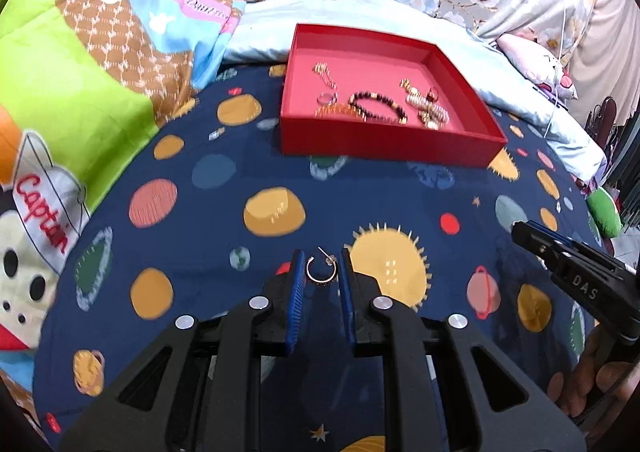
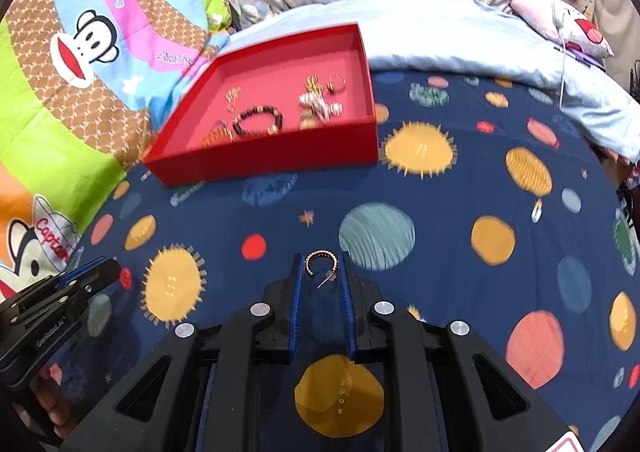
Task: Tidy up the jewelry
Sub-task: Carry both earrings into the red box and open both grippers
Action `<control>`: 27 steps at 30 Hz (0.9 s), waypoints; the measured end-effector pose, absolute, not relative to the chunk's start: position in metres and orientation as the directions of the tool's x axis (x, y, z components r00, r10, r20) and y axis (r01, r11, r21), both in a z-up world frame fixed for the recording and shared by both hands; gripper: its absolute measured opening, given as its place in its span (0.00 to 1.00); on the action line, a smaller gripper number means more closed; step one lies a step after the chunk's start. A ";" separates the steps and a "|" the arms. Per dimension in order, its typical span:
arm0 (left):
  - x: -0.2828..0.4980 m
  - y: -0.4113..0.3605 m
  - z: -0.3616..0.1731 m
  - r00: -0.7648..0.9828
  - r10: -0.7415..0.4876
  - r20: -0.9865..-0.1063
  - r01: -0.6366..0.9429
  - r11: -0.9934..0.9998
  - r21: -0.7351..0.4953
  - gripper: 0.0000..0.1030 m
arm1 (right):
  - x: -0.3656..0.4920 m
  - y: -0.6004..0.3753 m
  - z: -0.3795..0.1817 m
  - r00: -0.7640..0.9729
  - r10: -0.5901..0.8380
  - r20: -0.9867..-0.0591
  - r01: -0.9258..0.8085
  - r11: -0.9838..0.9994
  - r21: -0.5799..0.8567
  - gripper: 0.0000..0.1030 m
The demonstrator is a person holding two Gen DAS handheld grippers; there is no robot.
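Left wrist view: left gripper [image 1: 320, 272] grasps a hoop earring [image 1: 321, 271]; right gripper [image 2: 320, 272] grips its own hoop [image 2: 321, 266]. Red tray [image 1: 384, 139] lies straight ahead on the bedspread, roughly equidistant.

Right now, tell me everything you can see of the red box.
The red box is a shallow, open, lidless tray that looks like cardboard, with red walls and a pinker floor. It lies flat on the navy sheet, its far edge by the pale blue quilt. Inside lie a dark bead bracelet, gold pieces and a pearl-like piece. The left gripper and right gripper, each pinching an earring, are clear of it.
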State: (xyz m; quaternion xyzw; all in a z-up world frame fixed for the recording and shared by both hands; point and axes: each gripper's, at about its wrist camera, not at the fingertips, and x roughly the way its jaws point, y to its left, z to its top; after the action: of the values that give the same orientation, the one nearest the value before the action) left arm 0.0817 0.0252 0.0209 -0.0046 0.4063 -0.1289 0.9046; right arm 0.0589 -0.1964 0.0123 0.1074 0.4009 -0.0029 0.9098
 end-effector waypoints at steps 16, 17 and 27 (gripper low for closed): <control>0.166 -0.009 0.104 0.743 -0.259 -0.618 0.280 0.958 -0.065 0.16 | 0.145 -0.218 0.095 0.771 0.110 -0.628 0.007 0.983 0.181 0.15; 0.172 -0.012 0.106 0.740 -0.268 -0.616 0.286 0.956 -0.073 0.16 | 0.152 -0.218 0.096 0.771 0.117 -0.627 0.004 0.982 0.188 0.15; 0.250 -0.045 0.122 0.738 -0.301 -0.604 0.297 0.949 -0.110 0.16 | 0.239 -0.240 0.099 0.753 0.149 -0.640 0.016 0.969 0.245 0.15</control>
State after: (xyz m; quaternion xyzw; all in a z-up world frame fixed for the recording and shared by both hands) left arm 0.2499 -0.0447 0.1222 -0.0030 0.3247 -0.1604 0.9321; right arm 0.2387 -0.2397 0.0986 0.1185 0.3494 0.0359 0.9288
